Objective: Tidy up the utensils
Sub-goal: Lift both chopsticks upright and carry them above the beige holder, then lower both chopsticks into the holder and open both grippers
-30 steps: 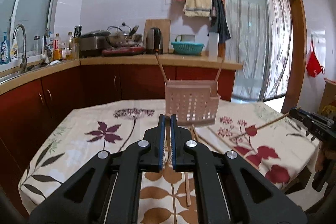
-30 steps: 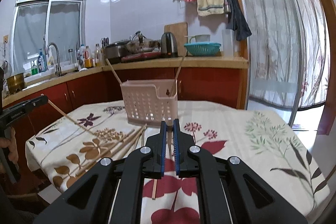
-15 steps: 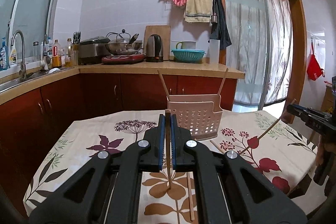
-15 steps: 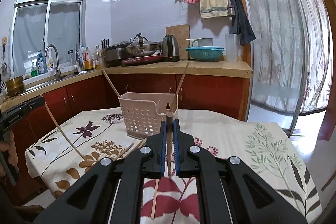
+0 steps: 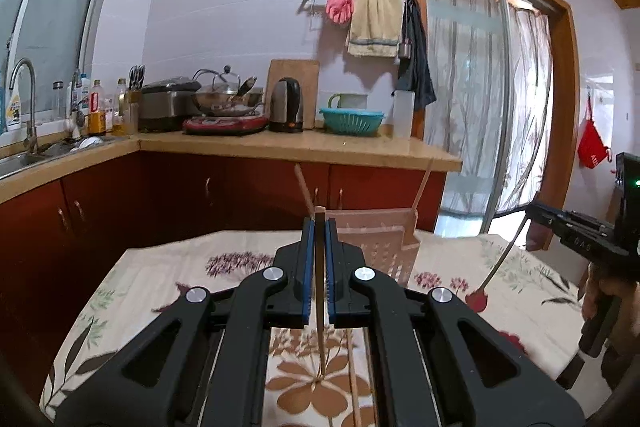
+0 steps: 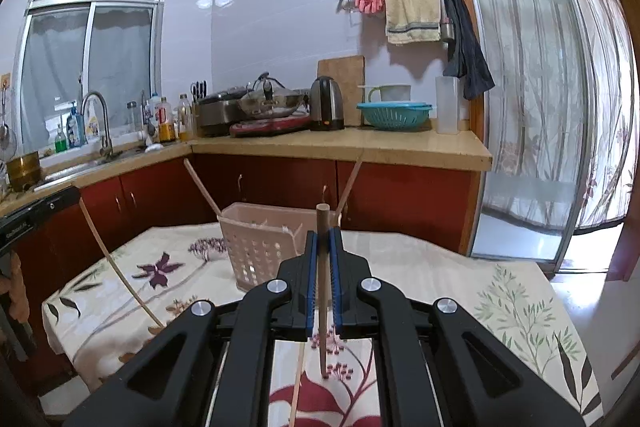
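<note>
A pink perforated utensil basket [image 5: 384,247] [image 6: 260,247] stands on the flowered tablecloth with two chopsticks leaning in it. My left gripper [image 5: 319,227] is shut on a wooden chopstick [image 5: 320,307], held upright above the table, just in front of the basket. My right gripper [image 6: 324,239] is shut on another chopstick [image 6: 323,307], also upright, to the right of the basket. In the left wrist view the right gripper [image 5: 532,213] shows at the right with its chopstick [image 5: 504,255]. In the right wrist view the left gripper's chopstick [image 6: 116,267] slants at the left.
Loose chopsticks [image 5: 354,375] [image 6: 297,383] lie on the tablecloth [image 6: 460,279] under the grippers. Behind the table runs a kitchen counter [image 5: 300,147] with a kettle, wok, teal colander and sink. A sliding glass door [image 6: 540,107] is at the right.
Both grippers have lifted their chopsticks off the table and tipped them from slanting to upright. The basket now sits lower and closer in both views.
</note>
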Tool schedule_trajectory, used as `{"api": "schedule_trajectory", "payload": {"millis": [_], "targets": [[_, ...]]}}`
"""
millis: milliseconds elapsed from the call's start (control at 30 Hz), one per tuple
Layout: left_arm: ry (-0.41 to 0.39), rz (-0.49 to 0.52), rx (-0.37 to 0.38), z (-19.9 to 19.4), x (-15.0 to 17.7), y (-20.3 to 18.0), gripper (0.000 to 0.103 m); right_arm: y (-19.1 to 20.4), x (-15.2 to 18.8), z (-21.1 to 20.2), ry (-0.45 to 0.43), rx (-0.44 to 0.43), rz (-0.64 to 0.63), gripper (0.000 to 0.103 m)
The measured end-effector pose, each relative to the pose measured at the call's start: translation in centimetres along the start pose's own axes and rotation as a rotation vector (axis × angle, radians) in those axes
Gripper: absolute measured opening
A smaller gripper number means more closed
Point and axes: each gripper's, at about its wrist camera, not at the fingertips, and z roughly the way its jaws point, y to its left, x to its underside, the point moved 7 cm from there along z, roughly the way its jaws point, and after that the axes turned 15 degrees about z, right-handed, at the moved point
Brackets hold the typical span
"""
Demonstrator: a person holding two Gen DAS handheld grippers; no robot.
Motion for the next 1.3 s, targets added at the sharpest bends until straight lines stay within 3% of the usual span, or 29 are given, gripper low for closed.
{"api": "schedule_trajectory", "payload": {"millis": [400,700,1000,1233,1300], "targets": [[-0.167,0.031,0.016,2.8,-8.4,0.1,0.006,1.7,-7.6,1.3,-0.138,-0.098,0.013,0.007],[-0.258,0.071,-0.056,7.5,-13.0,0.2,0.006,1.8,-10.9,5.6,-0.182,-0.130,0.027,0.007],[-0.224,0.048,-0.071,14.4,-11.6,-0.2,0.006,1.3,-9.7,10.2,-0.141,-0.138,0.039,0.007],[-0.106,0.030,-0.052,18.6,-7.0,-0.5,0.006,0.6,-5.6,13.9,-0.028,-0.134,0.044,0.007],[-0.068,0.031,-0.047,19.4,-5.7,-0.7,0.015,0.3,-4.7,14.5,-0.004,-0.123,0.044,0.008]]}}
